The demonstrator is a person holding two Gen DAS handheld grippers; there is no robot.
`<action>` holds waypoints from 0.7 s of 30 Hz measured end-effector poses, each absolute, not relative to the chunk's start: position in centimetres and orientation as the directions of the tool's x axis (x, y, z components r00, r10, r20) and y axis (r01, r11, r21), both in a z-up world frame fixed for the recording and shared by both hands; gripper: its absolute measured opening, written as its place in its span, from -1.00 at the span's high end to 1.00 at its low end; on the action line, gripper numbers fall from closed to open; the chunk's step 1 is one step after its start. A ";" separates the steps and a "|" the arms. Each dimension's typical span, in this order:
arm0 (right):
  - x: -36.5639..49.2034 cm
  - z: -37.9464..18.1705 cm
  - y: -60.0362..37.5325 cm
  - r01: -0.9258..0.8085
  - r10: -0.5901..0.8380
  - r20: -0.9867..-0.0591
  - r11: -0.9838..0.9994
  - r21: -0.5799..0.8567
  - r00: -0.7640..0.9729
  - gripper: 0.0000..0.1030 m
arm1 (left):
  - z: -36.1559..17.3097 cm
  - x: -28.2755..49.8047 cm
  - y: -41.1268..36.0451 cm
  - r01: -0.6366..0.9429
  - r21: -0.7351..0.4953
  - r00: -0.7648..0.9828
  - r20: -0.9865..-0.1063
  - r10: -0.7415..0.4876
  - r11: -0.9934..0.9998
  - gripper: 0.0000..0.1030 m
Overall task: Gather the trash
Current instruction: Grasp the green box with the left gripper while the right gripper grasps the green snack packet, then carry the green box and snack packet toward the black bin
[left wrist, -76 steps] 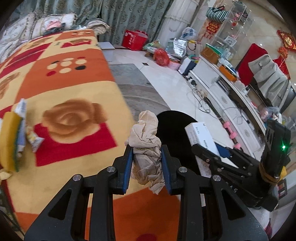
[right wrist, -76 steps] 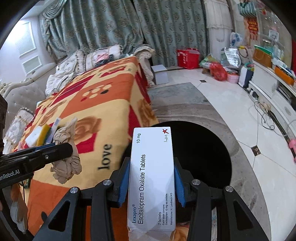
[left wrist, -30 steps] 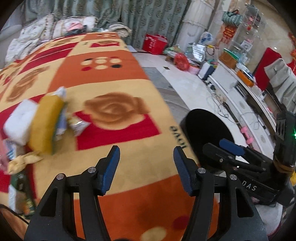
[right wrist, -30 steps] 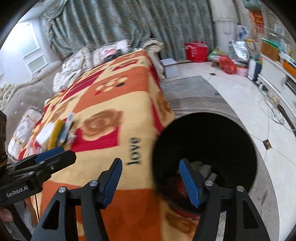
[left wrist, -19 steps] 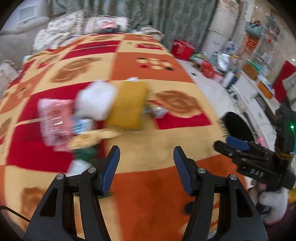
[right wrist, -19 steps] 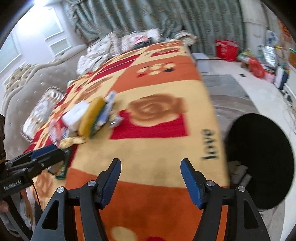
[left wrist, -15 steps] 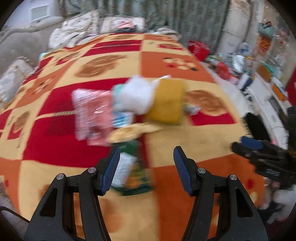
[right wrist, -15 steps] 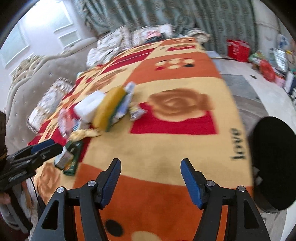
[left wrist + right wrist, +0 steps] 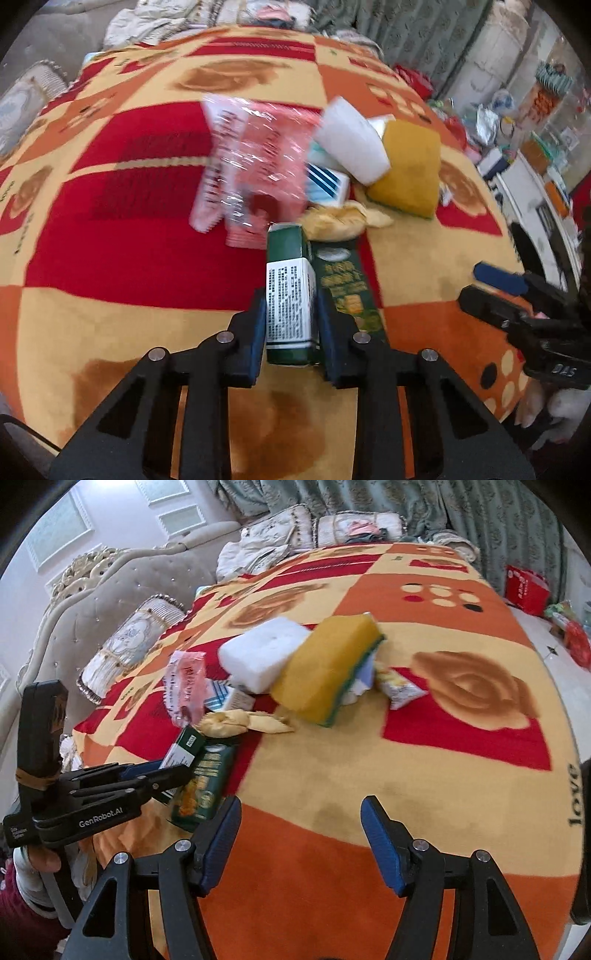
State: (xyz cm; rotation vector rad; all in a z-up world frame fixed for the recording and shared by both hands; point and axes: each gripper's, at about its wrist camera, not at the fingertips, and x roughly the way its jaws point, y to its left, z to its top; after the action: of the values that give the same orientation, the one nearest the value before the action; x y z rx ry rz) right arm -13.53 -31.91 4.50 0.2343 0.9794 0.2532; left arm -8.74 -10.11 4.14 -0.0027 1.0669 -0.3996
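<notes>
On the left, a green box is seen between the blue pads of the left gripper, whose jaws are closing on it; the pads lie against its two sides. The box rests on a patterned blanket, just beside a flat green packet. Behind them the rest of the trash is heaped: a pink wrapper, a yellow rag, a white block and a yellow sponge. To the right, the right gripper is held with its jaws apart, nothing between them, above bare blanket, well apart from the heap.
</notes>
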 end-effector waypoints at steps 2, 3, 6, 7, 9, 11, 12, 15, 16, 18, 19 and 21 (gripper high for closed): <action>-13.0 4.3 -30.9 -0.120 0.346 -0.781 0.935 0.334 0.520 -0.26 | 5.1 -8.7 -8.6 0.298 -0.204 0.441 -0.837 -0.325 0.932 0.55; -12.7 4.2 -30.4 -0.130 0.359 -0.781 0.930 0.343 0.512 -0.26 | 5.5 -8.8 -8.0 0.290 -0.207 0.450 -0.832 -0.324 0.934 0.55; -11.4 3.5 -27.3 -0.176 0.382 -0.786 0.924 0.340 0.486 -0.26 | 6.2 -9.0 -6.4 0.268 -0.202 0.480 -0.820 -0.313 0.942 0.55; -11.0 3.2 -26.1 -0.190 0.382 -0.790 0.924 0.331 0.479 -0.26 | 6.4 -9.1 -6.2 0.264 -0.196 0.488 -0.817 -0.306 0.944 0.55; -10.3 2.7 -24.4 -0.208 0.379 -0.795 0.925 0.317 0.474 -0.26 | 6.4 -9.4 -5.8 0.257 -0.190 0.495 -0.816 -0.298 0.947 0.55; -9.3 2.0 -22.4 -0.224 0.348 -0.806 0.936 0.271 0.478 -0.27 | 6.0 -9.6 -5.5 0.252 -0.189 0.487 -0.823 -0.293 0.949 0.55; -9.2 2.0 -21.5 -0.244 0.309 -0.803 0.947 0.209 0.510 -0.26 | 5.7 -9.7 -5.4 0.250 -0.189 0.483 -0.826 -0.291 0.950 0.55; -9.7 1.8 -20.5 -0.285 0.241 -0.815 0.954 0.098 0.527 0.09 | 4.8 -10.0 -5.4 0.241 -0.194 0.461 -0.839 -0.288 0.951 0.55; -10.0 1.8 -20.8 -0.292 0.246 -0.817 0.951 0.100 0.522 0.10 | 4.6 -10.0 -5.5 0.238 -0.195 0.456 -0.843 -0.286 0.952 0.55; -11.1 1.8 -22.5 -0.291 0.251 -0.821 0.950 0.109 0.513 0.11 | 4.0 -10.0 -5.8 0.230 -0.189 0.442 -0.854 -0.275 0.955 0.55; -11.7 1.9 -23.4 -0.287 0.244 -0.826 0.952 0.105 0.508 0.11 | 3.8 -10.0 -6.0 0.231 -0.188 0.436 -0.857 -0.274 0.955 0.53; -12.9 2.0 -25.1 -0.290 0.264 -0.828 0.948 0.129 0.495 0.11 | 3.1 -9.8 -6.4 0.226 -0.179 0.425 -0.866 -0.262 0.958 0.53</action>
State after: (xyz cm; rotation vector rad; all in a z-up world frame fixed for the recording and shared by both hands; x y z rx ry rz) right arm -12.90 -25.09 1.97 -0.0283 0.9985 0.3358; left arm -9.76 -6.43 3.14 -0.0376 1.0896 -0.3051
